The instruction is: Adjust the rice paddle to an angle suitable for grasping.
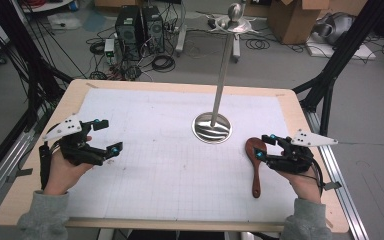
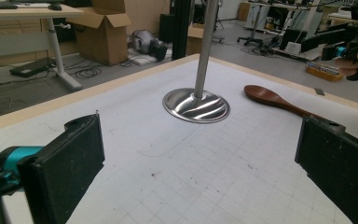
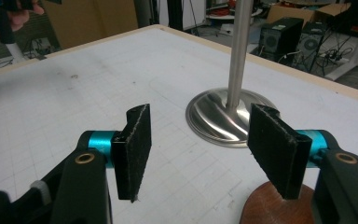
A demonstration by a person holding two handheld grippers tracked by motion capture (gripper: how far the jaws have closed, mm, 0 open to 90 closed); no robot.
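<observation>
A brown wooden spoon (image 1: 256, 165) lies on the white gridded mat (image 1: 170, 170) at the right, bowl pointing away from me. My right gripper (image 1: 263, 146) hovers over the spoon's bowl (image 3: 275, 205). Its jaws (image 3: 198, 144) stand partly apart with nothing between the pads, and the bowl shows just under one of them. My left gripper (image 1: 109, 136) rests at the mat's left side, wide open and holding nothing (image 2: 200, 172). A tall steel stand with a round base (image 1: 212, 127) rises near the mat's middle back.
The table's wooden rim (image 1: 180, 85) frames the mat. Beyond the table are computer towers (image 1: 140, 27), cables and cardboard boxes (image 1: 292, 17) on the floor. Black frame posts (image 1: 330, 75) stand at both sides.
</observation>
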